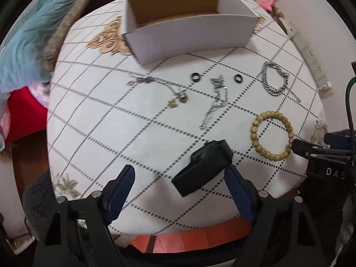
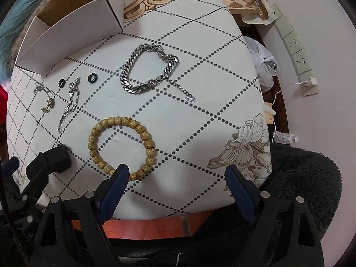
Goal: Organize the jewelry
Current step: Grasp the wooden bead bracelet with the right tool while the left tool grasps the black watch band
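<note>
Nearest the left gripper (image 1: 179,182) lies a black pouch (image 1: 201,166), between its spread fingers but not pinched; the jaws stand wide apart and hold nothing. Beside it to the right sits the wooden bead bracelet (image 2: 122,148), flat on the table (image 2: 200,102), with the right gripper (image 2: 175,178) just over its near edge, jaws also wide and empty, one finger (image 2: 115,178) overlapping the beads in that view. Farther out lie the heavy silver chain bracelet (image 2: 146,69), a thin silver chain (image 2: 69,104), two black rings (image 2: 91,78), and a necklace with small gold charms (image 2: 47,105). Beyond them stands the open white box (image 1: 189,20), nothing visible inside. A power strip (image 2: 296,53) runs along the wall.
</note>
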